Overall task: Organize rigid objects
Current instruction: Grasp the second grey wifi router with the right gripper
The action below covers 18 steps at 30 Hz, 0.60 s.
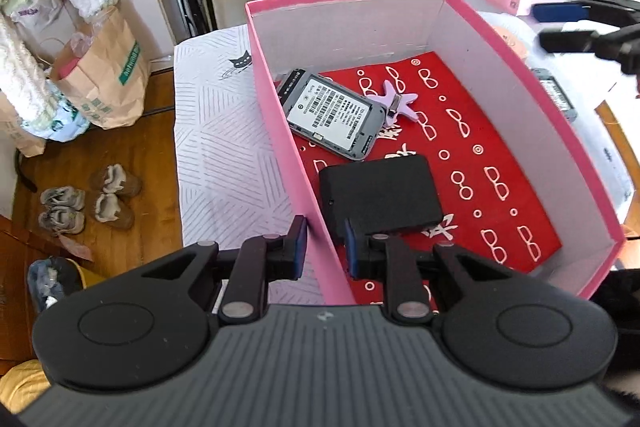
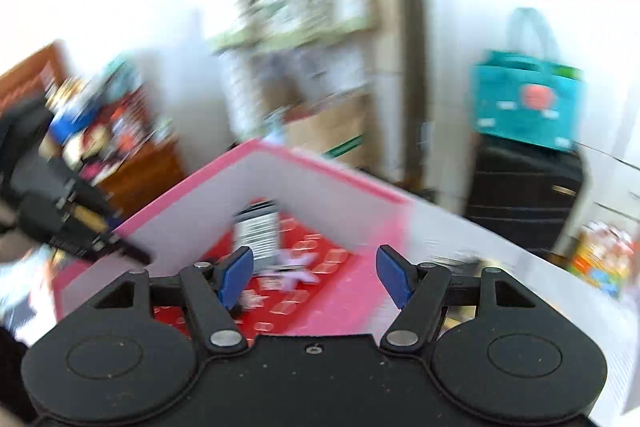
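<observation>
Pink box [image 1: 280, 115] wall straddled by parted, empty left gripper [image 1: 326, 247] fingers, black case [image 1: 380, 199] lying just beyond inside, right gripper [image 2: 314, 273] held wide open, nothing gripped, above box

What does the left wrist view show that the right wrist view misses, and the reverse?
Left wrist only: the flat black rectangular box on the red patterned liner, a grey device outside the pink cardboard box, and the left gripper straddling its wall. Right wrist only: the open, empty right gripper and a colourful box, blurred. Both: the pink box, the grey barcode-labelled device and the lilac star clip.
</observation>
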Tool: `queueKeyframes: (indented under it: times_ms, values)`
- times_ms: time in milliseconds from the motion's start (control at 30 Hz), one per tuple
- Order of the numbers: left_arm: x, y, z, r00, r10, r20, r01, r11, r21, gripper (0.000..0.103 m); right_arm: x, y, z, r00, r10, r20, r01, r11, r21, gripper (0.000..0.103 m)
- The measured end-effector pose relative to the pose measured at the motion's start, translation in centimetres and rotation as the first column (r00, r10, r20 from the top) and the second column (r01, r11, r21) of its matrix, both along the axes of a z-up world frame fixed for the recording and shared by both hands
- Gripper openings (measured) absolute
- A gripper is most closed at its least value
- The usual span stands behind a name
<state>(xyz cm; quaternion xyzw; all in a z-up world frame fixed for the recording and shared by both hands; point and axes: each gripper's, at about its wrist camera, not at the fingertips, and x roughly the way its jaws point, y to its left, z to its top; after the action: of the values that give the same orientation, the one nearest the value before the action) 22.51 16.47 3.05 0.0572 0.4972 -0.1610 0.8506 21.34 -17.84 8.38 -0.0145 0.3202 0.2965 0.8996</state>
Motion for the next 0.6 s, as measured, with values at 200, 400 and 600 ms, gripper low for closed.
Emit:
queueKeyframes:
  times_ms: [200, 400, 600]
  values:
    - [0.0, 0.1, -0.2, 0.998, 0.059, 0.010, -0.058, 0.998, -0.017, 0.014, -2.7, -6.2, -3.8, 0.943, -0.301, 0.141, 0.313, 0.946, -0.077, 0.086]
    - [-0.1, -0.1, -0.2, 0.994, 0.109, 0.010, -0.108, 0.994, -0.020, 0.013, -2.7, -10.5, -9.1, 0.892, -0.453, -0.011, 0.452, 0.891, -0.053, 0.086]
    - [0.3, -0.2, -0.5, 0.990, 0.144, 0.005, -0.144, 0.990, -0.014, 0.013, -1.8, -10.5, -12.3, 0.884, -0.461, -0.080, 0.457, 0.887, -0.063, 0.085]
